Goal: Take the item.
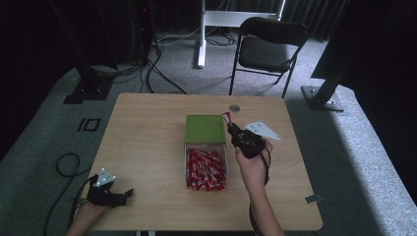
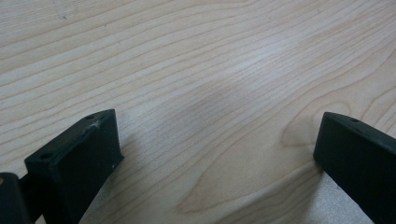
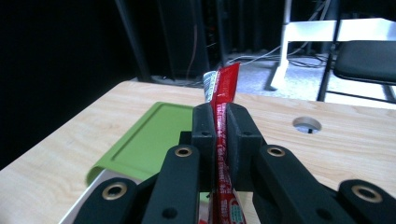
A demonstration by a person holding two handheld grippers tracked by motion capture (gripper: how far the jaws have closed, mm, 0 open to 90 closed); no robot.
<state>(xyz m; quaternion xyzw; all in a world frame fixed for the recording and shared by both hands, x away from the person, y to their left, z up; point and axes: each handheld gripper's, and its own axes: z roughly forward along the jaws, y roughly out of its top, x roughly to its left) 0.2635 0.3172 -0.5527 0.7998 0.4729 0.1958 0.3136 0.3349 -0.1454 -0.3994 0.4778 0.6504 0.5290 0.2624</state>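
Your right tongs point(image 3: 219, 128) are pinching a red sachet point(image 3: 225, 88), lifted clear beside the green lid point(image 1: 205, 129) and just past the clear box point(image 1: 187, 164) of sachets. Step in hand: carrying one picked sachet away. Next you need a set-down spot on the counter point(image 1: 147, 147). Left tongs point(image 2: 212, 154) rest spread, nothing between them.

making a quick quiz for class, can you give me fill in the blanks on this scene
1. The right gripper is shut on a ____ sachet.
2. The clear box of sachets has a ____ lid at its far end.
3. The left gripper has its jaws ____ over the table.

Missing words: red; green; open
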